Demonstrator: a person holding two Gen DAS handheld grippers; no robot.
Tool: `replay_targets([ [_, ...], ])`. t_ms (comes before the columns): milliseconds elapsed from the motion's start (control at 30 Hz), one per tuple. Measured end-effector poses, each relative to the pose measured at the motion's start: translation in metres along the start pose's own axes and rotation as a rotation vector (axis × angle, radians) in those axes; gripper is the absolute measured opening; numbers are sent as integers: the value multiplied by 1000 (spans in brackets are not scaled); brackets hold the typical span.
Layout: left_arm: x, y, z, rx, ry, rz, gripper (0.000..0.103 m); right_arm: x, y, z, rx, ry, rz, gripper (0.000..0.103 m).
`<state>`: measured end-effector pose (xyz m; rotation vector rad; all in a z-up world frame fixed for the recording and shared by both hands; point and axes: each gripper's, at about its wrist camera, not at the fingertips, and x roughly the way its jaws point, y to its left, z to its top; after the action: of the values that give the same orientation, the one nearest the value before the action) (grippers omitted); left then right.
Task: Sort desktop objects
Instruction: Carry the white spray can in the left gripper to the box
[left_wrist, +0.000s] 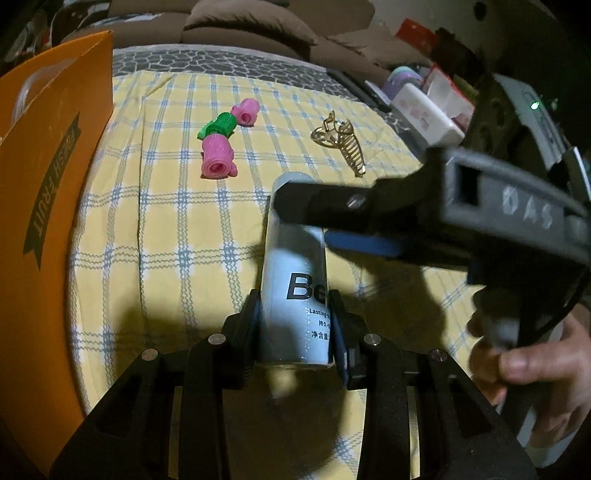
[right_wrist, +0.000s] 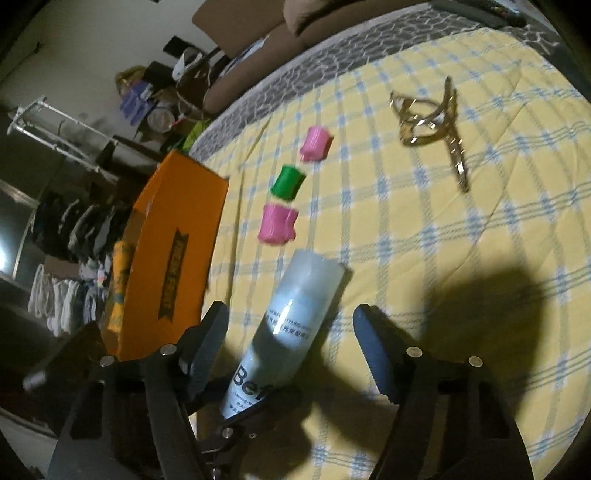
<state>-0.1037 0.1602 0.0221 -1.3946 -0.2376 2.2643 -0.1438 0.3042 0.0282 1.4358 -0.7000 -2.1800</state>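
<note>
The yellow checked cloth (left_wrist: 177, 229) is bounded on its far side by a grey patterned strip (left_wrist: 229, 66), with brown cushions (left_wrist: 251, 26) beyond it. An orange box (left_wrist: 55, 155) marked "FRESH FRUIT" stands at the cloth's left edge, its wall rising upright. Open cloth is seen between the orange box and the spray can (left_wrist: 295, 280), and a wider bare stretch lies to the right of the can, partly covered by shadow.

The spray can is a pale blue cylinder with a translucent cap, black lettering beginning "Be" and smaller printed lines below it. It is held off the cloth near the orange box, tilted with its cap pointing away toward the rollers. The left hand-held gripper (left_wrist: 297, 325) is closed on the can's lower body, a finger pressed to each side. The right hand-held gripper (right_wrist: 291, 339) is spread wide, its fingers (right_wrist: 373, 343) standing apart from the can on both sides without touching it; in the left wrist view one finger crosses in front of the can's cap.

Beyond the can, two pink hair rollers (left_wrist: 218, 157) (left_wrist: 244, 112) and a green hair roller (left_wrist: 218, 125) lie close together in a row. A gold hair claw clip (left_wrist: 341, 142) lies to the right of the rollers, well apart from them.
</note>
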Motion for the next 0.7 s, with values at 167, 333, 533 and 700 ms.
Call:
replay_targets([
  [167, -7, -2, 0, 0, -23, -19, 32, 5, 3, -2, -6, 22, -8, 63],
  [333, -18, 3, 3, -14, -53, -32, 32, 4, 8, -1, -16, -1, -17, 51],
  [533, -39, 5, 12, -11, -110, -41, 32, -7, 26, 3, -46, -45, 1, 51],
  [700, -65, 6, 19, 9, -167, -28, 32, -19, 52, 9, -82, -91, 19, 51],
])
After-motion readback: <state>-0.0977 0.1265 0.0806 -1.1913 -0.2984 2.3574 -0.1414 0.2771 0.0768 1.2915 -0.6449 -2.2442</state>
